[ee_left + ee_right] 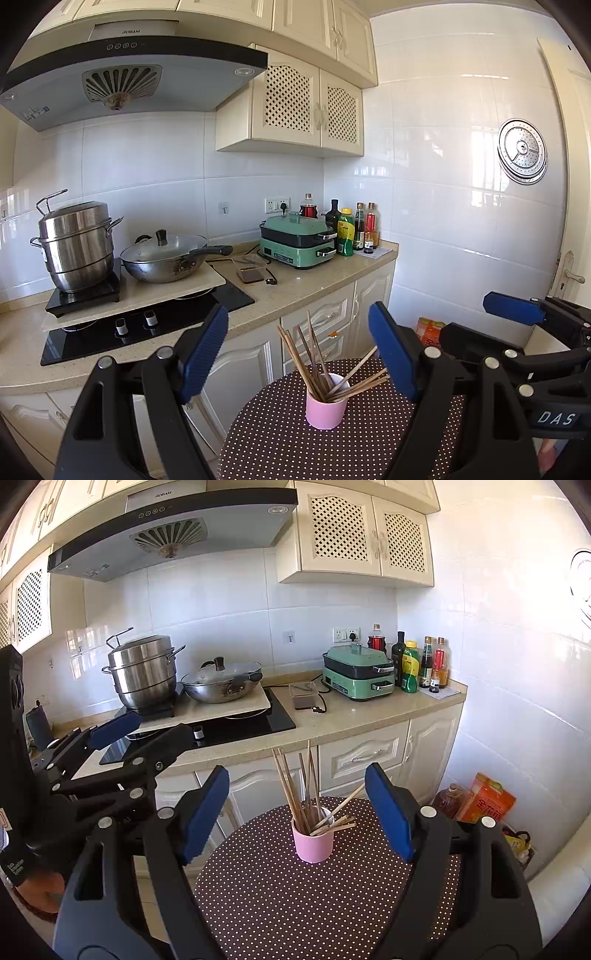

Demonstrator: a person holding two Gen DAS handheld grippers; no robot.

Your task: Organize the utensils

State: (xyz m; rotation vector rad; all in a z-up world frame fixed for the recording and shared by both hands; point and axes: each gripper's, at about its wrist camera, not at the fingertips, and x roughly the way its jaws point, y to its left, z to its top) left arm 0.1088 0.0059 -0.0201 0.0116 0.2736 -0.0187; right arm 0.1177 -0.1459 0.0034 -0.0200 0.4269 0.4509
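Observation:
A pink cup (pixel 325 410) stands upright on a round brown polka-dot table (pixel 280 443). Several wooden chopsticks (pixel 306 350) stand in it, some leaning right over the rim. My left gripper (pixel 301 356) is open and empty, held above and short of the cup. My right gripper (pixel 301 812) is open and empty too, with the cup (pixel 313 840) and chopsticks (pixel 299 786) between its blue pads in view. The right gripper also shows at the right edge of the left wrist view (pixel 517 314); the left shows at the left of the right wrist view (pixel 122 727).
Behind the table runs a counter (pixel 306 288) with a steel steamer pot (pixel 75 243), a lidded wok (pixel 166 258), a green electric grill (pixel 299 236) and several sauce bottles (pixel 354 229). Cabinet doors (pixel 365 757) are below. An oil bottle and orange box (pixel 480 801) sit on the floor at right.

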